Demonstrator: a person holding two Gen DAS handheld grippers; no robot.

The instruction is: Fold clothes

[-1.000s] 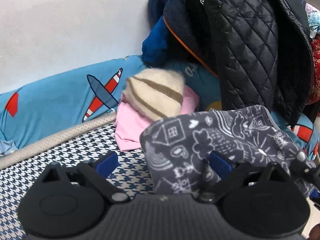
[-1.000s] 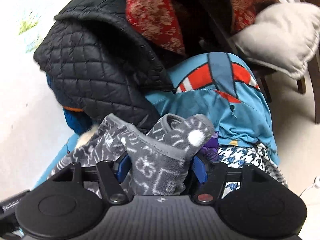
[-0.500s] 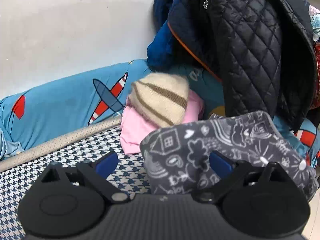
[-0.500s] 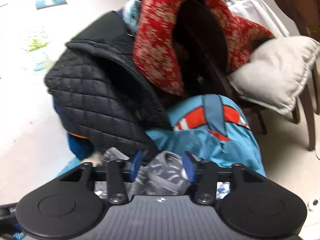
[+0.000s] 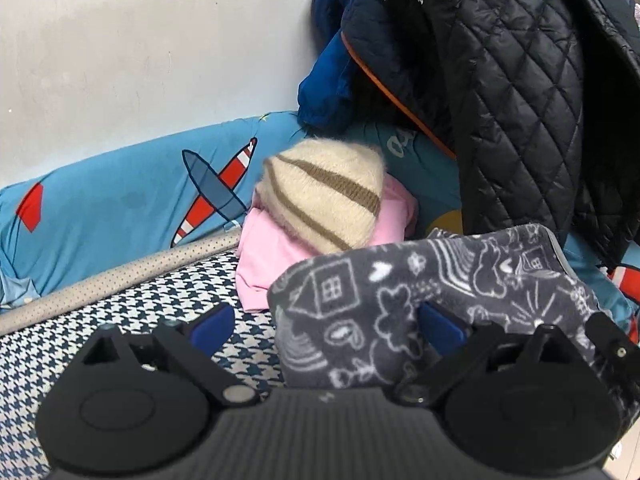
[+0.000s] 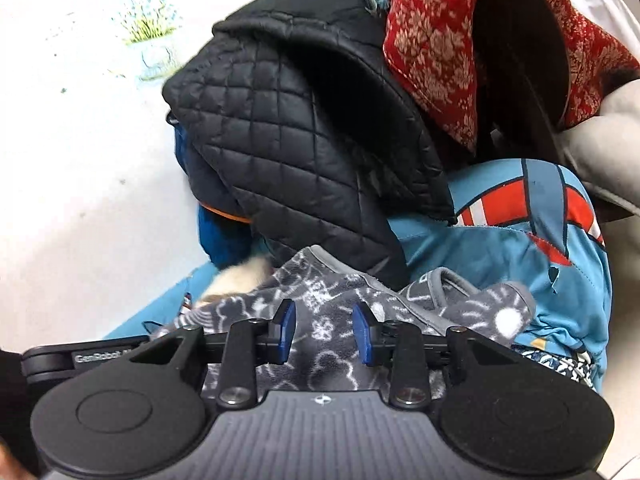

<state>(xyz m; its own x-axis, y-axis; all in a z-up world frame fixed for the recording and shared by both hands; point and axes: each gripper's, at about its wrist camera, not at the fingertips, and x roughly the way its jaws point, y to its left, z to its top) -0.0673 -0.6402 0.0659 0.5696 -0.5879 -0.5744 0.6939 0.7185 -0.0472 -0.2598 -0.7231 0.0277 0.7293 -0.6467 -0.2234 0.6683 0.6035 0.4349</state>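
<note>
Our right tool has just been narrowing on a fold of the grey doodle-print fleece. Our left tool stands wide, the fleece draped over its right finger, on the houndstooth bed cover beside a striped knit hat.

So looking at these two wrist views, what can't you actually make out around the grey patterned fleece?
- Left wrist view: the near edge of the grey fleece is hidden by the left tool's body.
- Left wrist view: most of the pink garment is covered by the striped knit hat and the fleece.
- Right wrist view: whether the right tool's pads press the fleece is unclear.
- Right wrist view: the hat is blurred, mostly behind the fleece.
</note>
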